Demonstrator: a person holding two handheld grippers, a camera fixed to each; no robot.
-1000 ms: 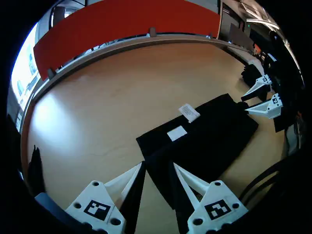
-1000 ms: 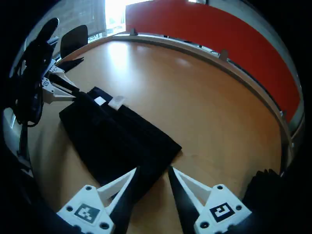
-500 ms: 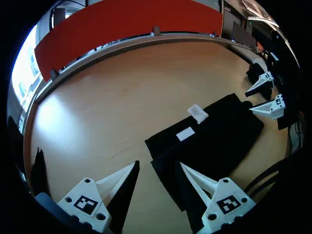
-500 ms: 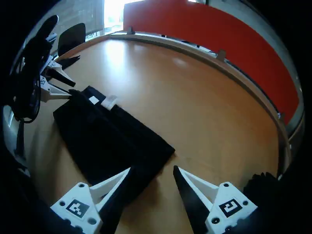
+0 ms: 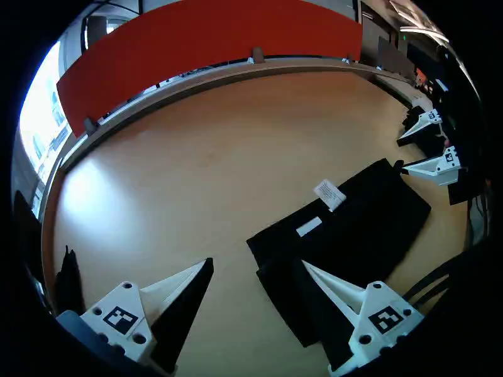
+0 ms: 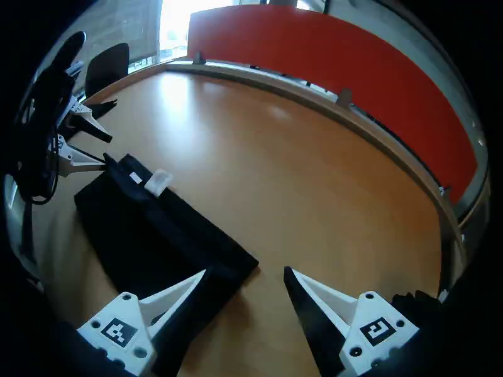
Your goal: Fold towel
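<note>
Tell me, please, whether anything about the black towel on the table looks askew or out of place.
Slightly, yes. The black towel lies folded, but its layers do not line up: at the nearer end in the left gripper view, the edges form a step. A white tag also sticks out past its edge onto the table.

left gripper (image 5: 256,261), right gripper (image 6: 246,269) opened, towel (image 5: 371,220) released

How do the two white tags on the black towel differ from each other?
Size: the large tag is clearly bigger than the small patch.
Shape: the large tag is a broad rectangle, the small patch a narrow strip.
Position: the large tag sticks out past the edge of the towel over the table; the small patch lies wholly on the black cloth.
Both are white and sit near the same long edge.
</note>
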